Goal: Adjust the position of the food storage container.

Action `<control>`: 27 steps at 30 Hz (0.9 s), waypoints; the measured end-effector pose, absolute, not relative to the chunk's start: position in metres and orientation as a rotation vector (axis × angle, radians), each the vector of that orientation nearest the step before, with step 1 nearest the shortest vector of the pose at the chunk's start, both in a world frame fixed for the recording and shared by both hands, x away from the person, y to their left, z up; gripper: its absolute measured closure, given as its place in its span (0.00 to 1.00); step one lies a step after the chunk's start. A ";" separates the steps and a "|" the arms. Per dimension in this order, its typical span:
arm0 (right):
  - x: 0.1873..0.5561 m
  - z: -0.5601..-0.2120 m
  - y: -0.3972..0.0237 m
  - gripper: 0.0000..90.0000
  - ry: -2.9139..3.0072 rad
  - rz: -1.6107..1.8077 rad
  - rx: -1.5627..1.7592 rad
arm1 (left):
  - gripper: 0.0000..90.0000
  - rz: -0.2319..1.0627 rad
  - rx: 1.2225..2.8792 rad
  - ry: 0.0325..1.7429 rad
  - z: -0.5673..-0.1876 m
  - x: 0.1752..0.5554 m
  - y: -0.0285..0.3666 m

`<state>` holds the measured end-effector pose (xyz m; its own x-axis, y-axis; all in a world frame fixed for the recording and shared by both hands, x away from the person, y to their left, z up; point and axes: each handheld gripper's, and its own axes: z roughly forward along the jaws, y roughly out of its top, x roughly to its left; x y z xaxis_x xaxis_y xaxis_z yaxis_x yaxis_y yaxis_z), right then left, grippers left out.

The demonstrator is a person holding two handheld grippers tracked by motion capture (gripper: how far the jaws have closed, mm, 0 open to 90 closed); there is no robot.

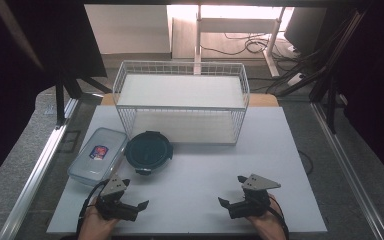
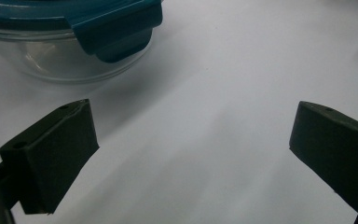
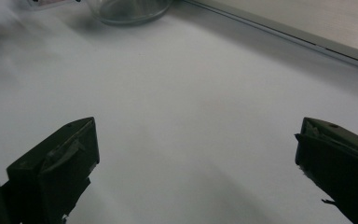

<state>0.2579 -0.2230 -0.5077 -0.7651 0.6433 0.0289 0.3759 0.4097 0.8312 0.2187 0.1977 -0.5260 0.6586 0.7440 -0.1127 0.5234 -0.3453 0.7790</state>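
Observation:
A round glass container with a dark teal clip lid (image 1: 148, 151) sits on the white table mat, left of centre. Beside it on the left lies a clear rectangular lidded box (image 1: 97, 155) with a coloured label. My left gripper (image 1: 134, 193) rests near the front edge, just below the round container, jaws wide open and nothing between them. In the left gripper view the round container (image 2: 70, 42) stands close ahead at the upper left. My right gripper (image 1: 233, 190) rests at the front right, open over bare mat. The right gripper view catches the glass container's base (image 3: 130, 10) far off.
A white wire basket rack (image 1: 181, 102) with a shelf stands at the back of the mat (image 1: 260, 165). Metal rails run along both sides of the table. Black stands and cables sit behind at left and right.

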 end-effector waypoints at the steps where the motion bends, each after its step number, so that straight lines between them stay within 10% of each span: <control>1: 0.258 -0.508 -0.223 0.00 2.374 1.285 0.886 | 0.00 0.330 2.034 0.989 -0.525 0.219 0.198; 16: 0.259 -0.509 -0.223 0.01 2.380 1.225 0.911 | 0.08 0.235 2.021 1.040 -0.519 0.222 0.199; 27: 0.258 -0.510 -0.219 0.03 2.387 1.218 0.909 | 0.80 0.299 1.933 1.152 -0.505 0.241 0.214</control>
